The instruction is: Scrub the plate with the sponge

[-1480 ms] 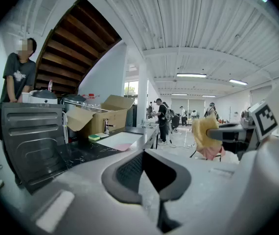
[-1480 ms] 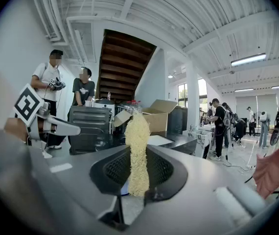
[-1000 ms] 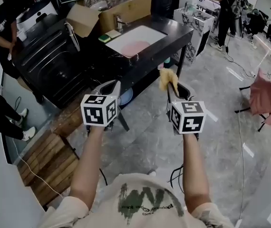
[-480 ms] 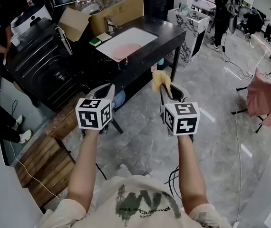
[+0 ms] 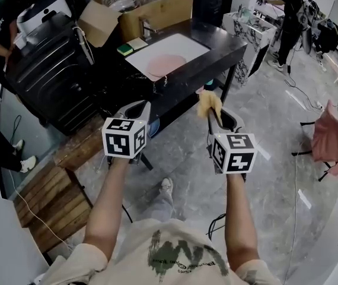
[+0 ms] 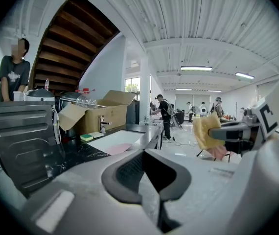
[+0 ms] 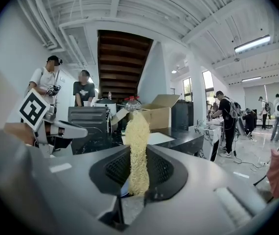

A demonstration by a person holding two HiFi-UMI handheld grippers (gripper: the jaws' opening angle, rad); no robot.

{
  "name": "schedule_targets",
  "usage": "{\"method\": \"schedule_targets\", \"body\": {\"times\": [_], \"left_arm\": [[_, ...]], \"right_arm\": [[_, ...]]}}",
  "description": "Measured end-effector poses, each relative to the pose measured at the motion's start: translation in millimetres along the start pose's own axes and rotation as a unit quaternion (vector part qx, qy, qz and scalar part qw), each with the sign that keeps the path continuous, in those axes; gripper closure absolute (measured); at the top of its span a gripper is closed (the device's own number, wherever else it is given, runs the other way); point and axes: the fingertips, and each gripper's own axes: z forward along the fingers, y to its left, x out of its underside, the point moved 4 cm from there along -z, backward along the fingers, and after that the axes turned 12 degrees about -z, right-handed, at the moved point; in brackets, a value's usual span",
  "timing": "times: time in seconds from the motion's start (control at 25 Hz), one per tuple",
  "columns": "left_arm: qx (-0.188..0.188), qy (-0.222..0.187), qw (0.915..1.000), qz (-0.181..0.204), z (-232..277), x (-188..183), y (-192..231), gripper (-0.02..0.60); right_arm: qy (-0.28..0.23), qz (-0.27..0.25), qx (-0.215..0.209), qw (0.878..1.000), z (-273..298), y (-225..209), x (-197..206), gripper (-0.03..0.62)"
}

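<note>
Open workshop, grey tile floor; black counter (image 5: 219,40) with white sink (image 5: 175,43) ahead of me.

Head view: pink plate (image 5: 165,63) lies in sink, well ahead of both grippers. Green-topped sponge (image 5: 124,49) sits near faucet (image 5: 147,27), cardboard box (image 5: 157,10) behind.

Left gripper view: my left gripper (image 6: 147,168) clenched on nothing, jaws together.

Right gripper view: my right gripper (image 7: 138,180) clamps yellow sponge (image 7: 137,146), which stands upright between jaws, well apart from plate.
</note>
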Motion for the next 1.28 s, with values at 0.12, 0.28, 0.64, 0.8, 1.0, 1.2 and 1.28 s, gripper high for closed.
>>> {"method": "schedule_targets", "body": {"times": [0.12, 0.28, 0.64, 0.8, 1.0, 1.2, 1.28], "left_arm": [[0.003, -0.002, 1.0000, -0.004, 29.9, -8.8, 13.8, 0.580], [0.006, 0.001, 0.9999, -0.009, 71.8, -25.3, 33.9, 0.580], [0.012, 0.017, 0.9996, -0.019, 146.5, -58.6, 78.6, 0.580], [0.016, 0.019, 0.9994, -0.023, 166.4, -67.2, 91.4, 0.580], [0.021, 0.022, 0.9992, -0.026, 187.2, -76.3, 100.1, 0.580], [0.021, 0.021, 0.9992, -0.027, 203.9, -85.1, 112.7, 0.580], [0.020, 0.019, 0.9992, -0.027, 211.6, -89.5, 118.0, 0.580]], "right_arm": [[0.004, -0.003, 0.001, 1.000, 30.4, -10.1, 0.0, 0.531], [0.012, -0.001, -0.001, 1.000, 76.3, -25.4, -4.8, 0.531], [0.029, 0.002, -0.005, 1.000, 168.6, -46.6, -24.2, 0.531], [0.031, -0.002, -0.006, 1.000, 191.9, -48.9, -31.6, 0.531], [0.033, -0.003, -0.004, 0.999, 213.8, -58.1, -36.7, 0.531], [0.038, -0.003, -0.007, 0.999, 236.4, -60.7, -39.5, 0.531], [0.040, -0.003, -0.008, 0.999, 246.5, -63.2, -41.7, 0.531]]}}
